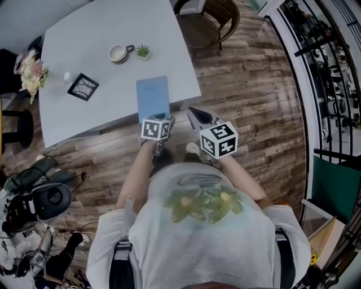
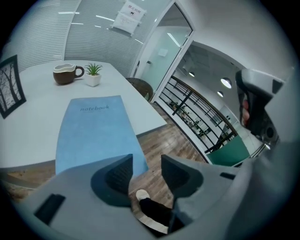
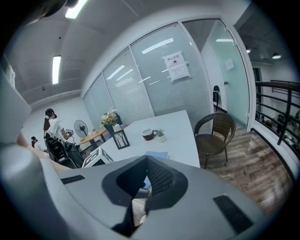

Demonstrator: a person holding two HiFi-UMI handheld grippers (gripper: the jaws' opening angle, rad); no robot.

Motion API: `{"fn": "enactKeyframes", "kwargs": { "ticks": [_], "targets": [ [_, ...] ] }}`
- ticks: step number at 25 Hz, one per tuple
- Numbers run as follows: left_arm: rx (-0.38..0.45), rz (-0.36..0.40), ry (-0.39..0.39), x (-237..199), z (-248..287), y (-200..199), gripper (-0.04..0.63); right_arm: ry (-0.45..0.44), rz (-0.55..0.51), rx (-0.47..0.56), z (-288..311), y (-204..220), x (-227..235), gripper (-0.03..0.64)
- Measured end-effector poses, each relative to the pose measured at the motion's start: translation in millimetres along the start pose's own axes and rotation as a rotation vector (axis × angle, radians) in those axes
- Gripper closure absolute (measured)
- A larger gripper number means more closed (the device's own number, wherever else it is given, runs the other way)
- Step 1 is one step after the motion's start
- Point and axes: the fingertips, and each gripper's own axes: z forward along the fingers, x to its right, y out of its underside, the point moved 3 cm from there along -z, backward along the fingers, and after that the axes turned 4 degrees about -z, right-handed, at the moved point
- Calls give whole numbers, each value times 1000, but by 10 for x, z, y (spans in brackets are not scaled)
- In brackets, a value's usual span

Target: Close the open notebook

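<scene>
The blue notebook (image 1: 153, 97) lies shut, cover up, on the white table (image 1: 101, 34), its near end poking past the edge. Just short of it the left gripper (image 2: 146, 166) has its jaws spread with nothing between them, and the right gripper (image 3: 146, 158) beside it has its jaws pressed together, empty. Farther back on the table stand a mug (image 1: 118, 52), a small plant (image 1: 143, 51), a picture frame (image 1: 83, 86) and flowers (image 1: 32, 70), with a wicker chair (image 1: 211, 17) on the wood floor (image 1: 254, 101) and a black railing (image 1: 321, 68) along one side.

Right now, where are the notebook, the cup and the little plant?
notebook (image 1: 153, 99), head view, middle of the blue cover
cup (image 1: 117, 53), head view, its bowl
plant (image 1: 143, 51), head view, green leaves
</scene>
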Motion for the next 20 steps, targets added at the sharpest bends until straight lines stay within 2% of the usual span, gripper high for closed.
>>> {"fn": "enactKeyframes", "kwargs": {
  "ticks": [8,15,20],
  "targets": [
    [129,-76,-41,-24,-371,-176,425,-40,-25,5,35,-70,-59,600],
    [294,-127,-77,50,-813,-379,436,-68,-59,34,72,-138,-155,600],
    [375,-112,-90,165,-1064,-444,455,-88,-78,48,60,-174,-231,600]
  ]
}}
